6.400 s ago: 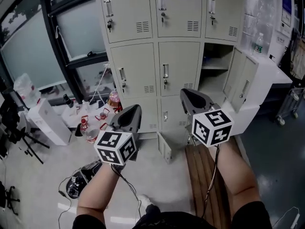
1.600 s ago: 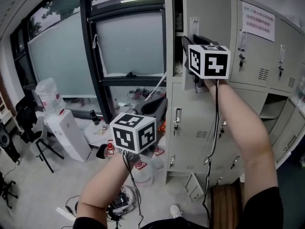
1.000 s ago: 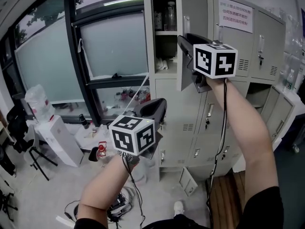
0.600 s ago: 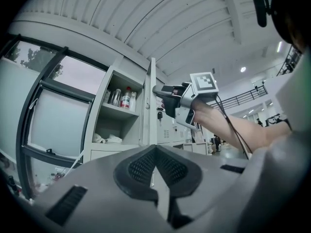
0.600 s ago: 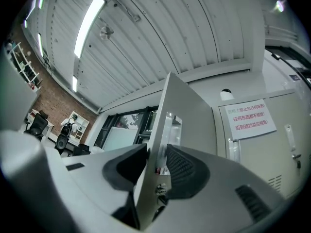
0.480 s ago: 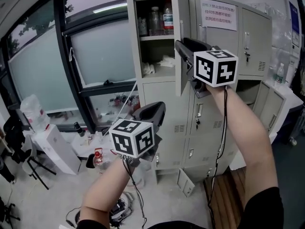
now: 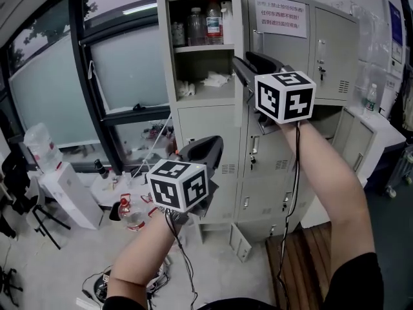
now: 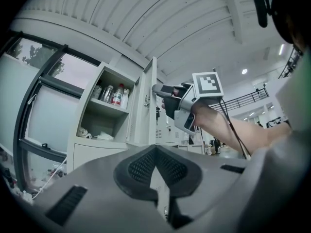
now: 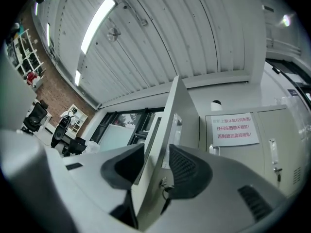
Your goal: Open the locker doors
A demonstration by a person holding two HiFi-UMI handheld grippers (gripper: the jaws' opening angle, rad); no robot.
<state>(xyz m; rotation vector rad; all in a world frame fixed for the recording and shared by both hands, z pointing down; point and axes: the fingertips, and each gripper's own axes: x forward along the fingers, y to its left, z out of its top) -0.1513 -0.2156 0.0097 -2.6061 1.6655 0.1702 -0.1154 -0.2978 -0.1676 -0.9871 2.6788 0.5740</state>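
Note:
The grey locker bank (image 7: 208,128) stands ahead. Its top-left door (image 7: 237,18) is swung out and shows edge-on. Behind it the compartment holds bottles (image 7: 206,21) on a shelf and white cloth (image 7: 216,79). My right gripper (image 7: 242,63) is raised at that door's free edge. In the right gripper view the door (image 9: 181,106) fills the gap of the right gripper (image 9: 155,161); both pads lie against it while the jaws are opening. My left gripper (image 7: 216,144) hangs lower, apart from the lockers, shut and empty, also seen as left gripper (image 8: 155,149).
A paper notice (image 7: 277,17) is stuck on the top middle door. A lower right door (image 7: 358,154) and a small bottom door (image 7: 237,241) stand open. Bottles (image 7: 129,212) and a white box (image 7: 68,196) clutter the floor at left. A wooden bench (image 7: 303,263) lies below right.
The top-left door has swung from shut to wide open with my right gripper on its edge, uncovering the shelf and bottles. The left gripper stayed low.

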